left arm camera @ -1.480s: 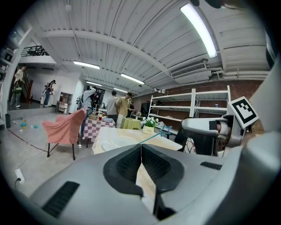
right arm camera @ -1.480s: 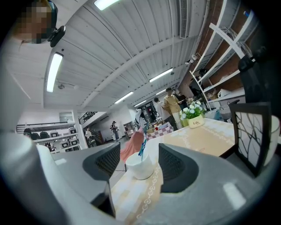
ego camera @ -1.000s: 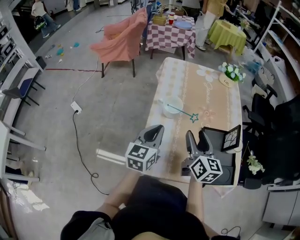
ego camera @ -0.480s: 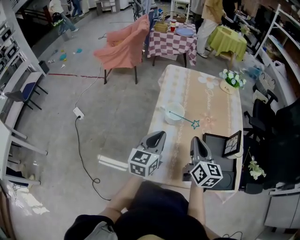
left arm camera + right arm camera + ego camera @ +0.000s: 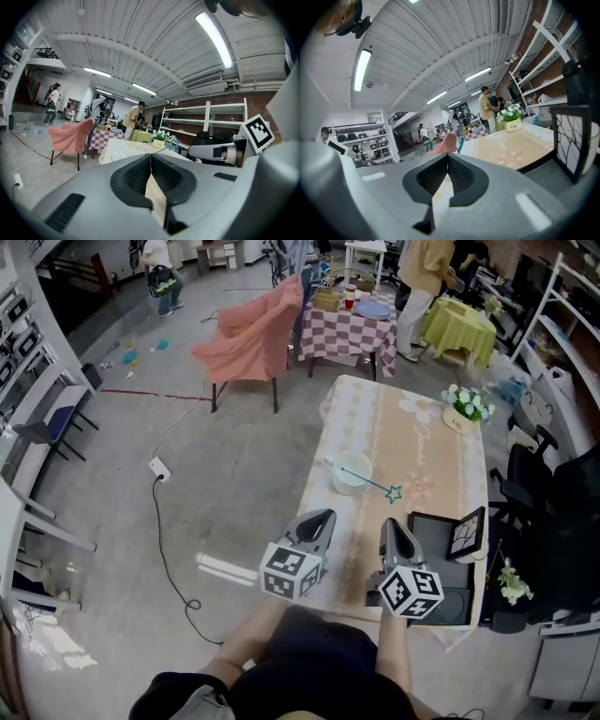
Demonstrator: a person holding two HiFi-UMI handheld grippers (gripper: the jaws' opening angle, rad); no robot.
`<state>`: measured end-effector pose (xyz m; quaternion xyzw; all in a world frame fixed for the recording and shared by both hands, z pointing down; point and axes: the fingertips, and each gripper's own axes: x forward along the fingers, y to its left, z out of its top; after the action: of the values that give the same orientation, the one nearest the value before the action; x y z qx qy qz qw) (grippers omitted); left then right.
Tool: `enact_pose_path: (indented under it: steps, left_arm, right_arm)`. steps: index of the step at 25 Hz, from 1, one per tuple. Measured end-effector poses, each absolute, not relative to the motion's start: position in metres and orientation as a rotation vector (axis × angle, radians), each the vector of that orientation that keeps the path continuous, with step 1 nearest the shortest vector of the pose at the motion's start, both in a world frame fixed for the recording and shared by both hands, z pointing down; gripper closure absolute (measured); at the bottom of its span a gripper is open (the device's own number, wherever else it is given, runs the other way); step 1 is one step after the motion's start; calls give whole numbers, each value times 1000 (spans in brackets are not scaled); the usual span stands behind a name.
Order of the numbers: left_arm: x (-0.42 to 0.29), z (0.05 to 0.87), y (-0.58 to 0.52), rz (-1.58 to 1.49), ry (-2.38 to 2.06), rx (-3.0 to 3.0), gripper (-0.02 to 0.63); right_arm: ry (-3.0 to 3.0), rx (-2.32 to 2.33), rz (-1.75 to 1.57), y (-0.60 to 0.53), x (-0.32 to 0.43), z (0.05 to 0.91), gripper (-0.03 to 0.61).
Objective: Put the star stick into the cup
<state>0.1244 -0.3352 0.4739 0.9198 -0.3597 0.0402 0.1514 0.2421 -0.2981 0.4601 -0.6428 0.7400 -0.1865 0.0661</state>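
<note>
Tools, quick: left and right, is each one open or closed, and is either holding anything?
Left tool: closed, holding nothing.
Right tool: closed, holding nothing.

Grey concrete floor (image 5: 234, 484), pink-draped chair (image 5: 248, 338), checkered-cloth table (image 5: 349, 329), white metal shelving (image 5: 207, 117), ceiling strip light (image 5: 213, 33)

Bare tabletop (image 5: 427, 442) lies beyond the cup (image 5: 352, 474); a picture frame (image 5: 466, 532) stands near right.
</note>
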Motion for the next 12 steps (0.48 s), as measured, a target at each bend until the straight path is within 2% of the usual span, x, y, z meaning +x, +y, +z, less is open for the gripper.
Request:
enact_pose_path:
  steps: [12]
  left_arm:
    - [122, 471, -340, 117, -1027, 2642, 600]
  right_arm:
    - [2248, -1951, -566, -304, 236, 458, 574]
